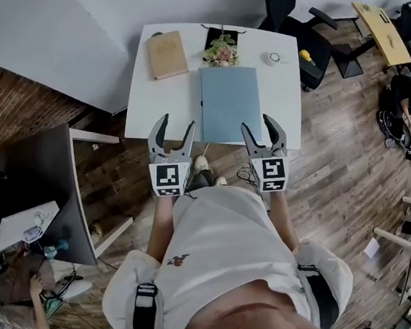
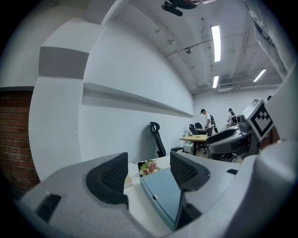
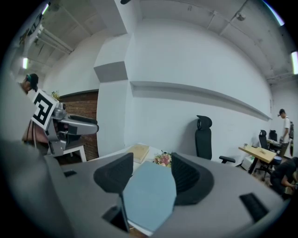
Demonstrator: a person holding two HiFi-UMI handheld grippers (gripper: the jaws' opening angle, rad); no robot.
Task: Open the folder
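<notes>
A light blue folder [image 1: 230,103] lies closed and flat on the white table [image 1: 143,99], reaching to the near edge. It also shows between the jaws in the left gripper view as the folder [image 2: 163,190] and in the right gripper view as the folder [image 3: 146,195]. My left gripper [image 1: 174,129] hovers open at the table's near edge, just left of the folder. Also open, my right gripper [image 1: 261,130] hangs over the folder's near right corner. Neither holds anything.
A tan book [image 1: 167,54] lies at the table's far left, a small flower bunch [image 1: 222,51] behind the folder, a white round object [image 1: 274,58] and a yellow item [image 1: 304,55] at the far right. A black office chair [image 1: 297,20] stands beyond. A dark desk [image 1: 38,194] sits to my left.
</notes>
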